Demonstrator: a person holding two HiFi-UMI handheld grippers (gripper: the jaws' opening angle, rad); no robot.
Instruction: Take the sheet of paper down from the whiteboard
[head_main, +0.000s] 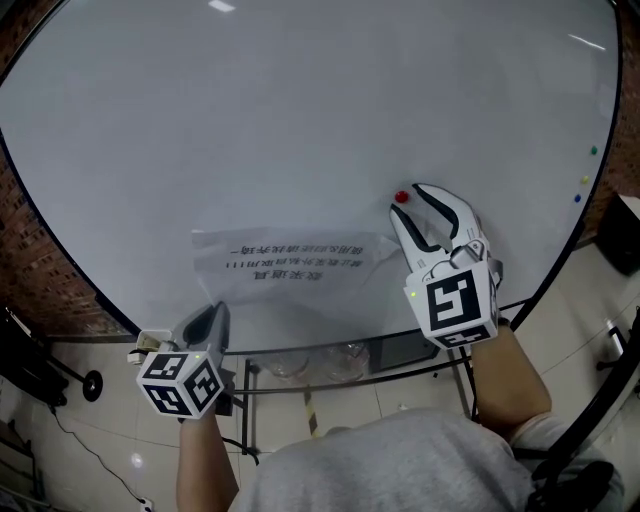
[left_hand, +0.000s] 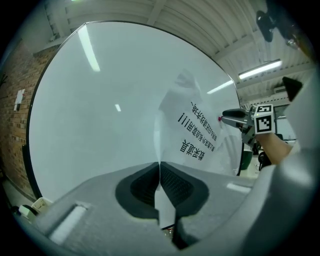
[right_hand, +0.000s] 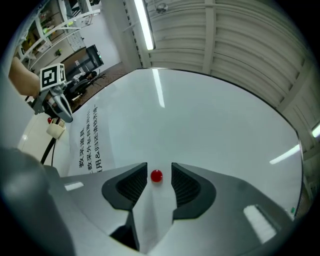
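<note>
A white sheet of paper (head_main: 290, 265) with printed lines lies against the whiteboard (head_main: 300, 110). My left gripper (head_main: 217, 312) is shut on the sheet's lower left corner. In the left gripper view the paper (left_hand: 195, 132) runs up out of the closed jaws (left_hand: 160, 169). A small red magnet (head_main: 402, 197) sticks to bare board just past the sheet's upper right corner. My right gripper (head_main: 413, 203) is open around it. In the right gripper view the magnet (right_hand: 156, 176) sits between the pads with a gap on each side, and the paper (right_hand: 89, 147) lies to the left.
Green (head_main: 592, 150), yellow (head_main: 585, 181) and blue (head_main: 577, 198) magnets dot the board's right edge. A brick wall (head_main: 30, 260) stands behind the board on the left. Below the board are its metal frame (head_main: 440, 368) and a tiled floor.
</note>
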